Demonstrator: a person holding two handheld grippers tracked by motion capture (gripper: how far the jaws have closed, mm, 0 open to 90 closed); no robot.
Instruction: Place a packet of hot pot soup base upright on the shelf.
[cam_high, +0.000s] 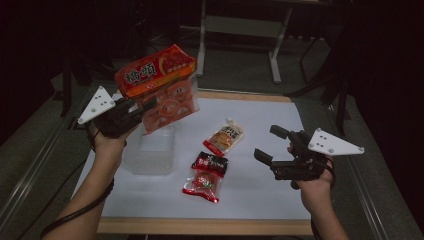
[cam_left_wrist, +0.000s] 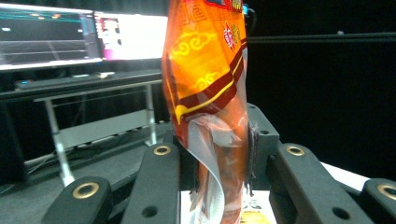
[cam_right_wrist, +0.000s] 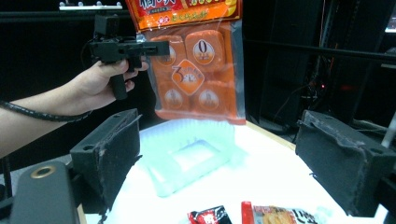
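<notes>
The white tabletop (cam_high: 280, 195) carries a clear plastic container (cam_high: 150, 152), which serves as landmark. Directly above the container hangs the orange snack bag (cam_high: 162, 87), raised well clear of it and tilted, its clear lower half showing individually wrapped pieces. The left gripper (cam_high: 142, 107) has its fingers clamped on the bag's side edge; the left gripper view shows the film pinched between the pads. To the right of the container lie a black-and-red packet (cam_high: 205, 175) and, behind it, a yellow pouch (cam_high: 226, 137). Further right of the container, the right gripper (cam_high: 267, 145) hovers above the tabletop with its fingers spread wide and nothing between them. Judgement: the step in hand appears to be lowering the bag into the container. Keep the clamp firm, square the bag over the opening, lower it bottom edge first, and release only once it is seated.
</notes>
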